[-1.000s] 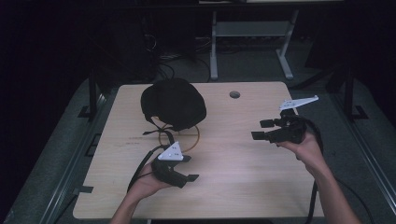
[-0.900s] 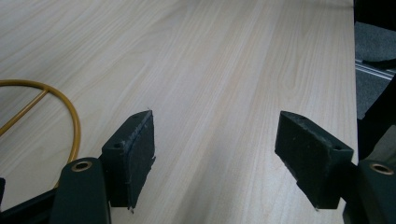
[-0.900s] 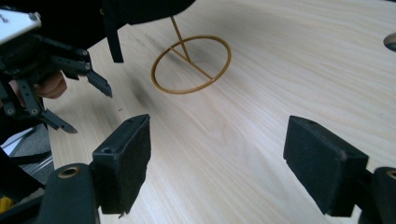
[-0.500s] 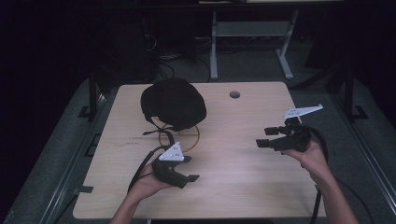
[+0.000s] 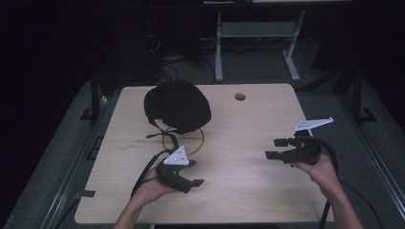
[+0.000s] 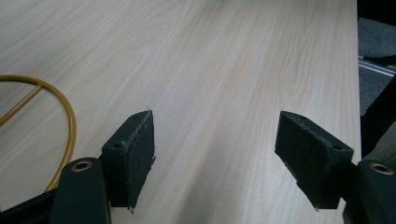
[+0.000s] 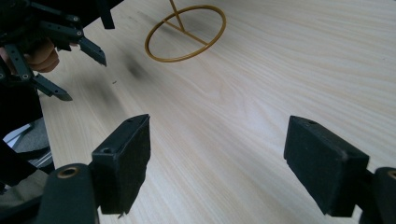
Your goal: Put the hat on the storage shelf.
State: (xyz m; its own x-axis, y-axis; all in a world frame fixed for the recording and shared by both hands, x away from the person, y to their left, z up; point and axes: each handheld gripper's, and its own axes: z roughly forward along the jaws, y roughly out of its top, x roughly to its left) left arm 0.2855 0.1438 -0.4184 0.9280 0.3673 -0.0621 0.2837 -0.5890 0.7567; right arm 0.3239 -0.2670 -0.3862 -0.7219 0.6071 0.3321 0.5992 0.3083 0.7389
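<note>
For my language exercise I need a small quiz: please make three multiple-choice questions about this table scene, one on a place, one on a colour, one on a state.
1. Where does the black hat lie on the table?
A. far left part
B. near right corner
C. on the floor

2. What colour is the wire ring?
A. red
B. yellow
C. white

3. How do the left gripper jaws stand?
A. shut on the ring
B. shut on the hat
C. open, with nothing between them

Answers:
1 A, the high view shows it at the far left.
2 B, the ring is yellow in both gripper views.
3 C, only bare wood shows between the pads.
</note>
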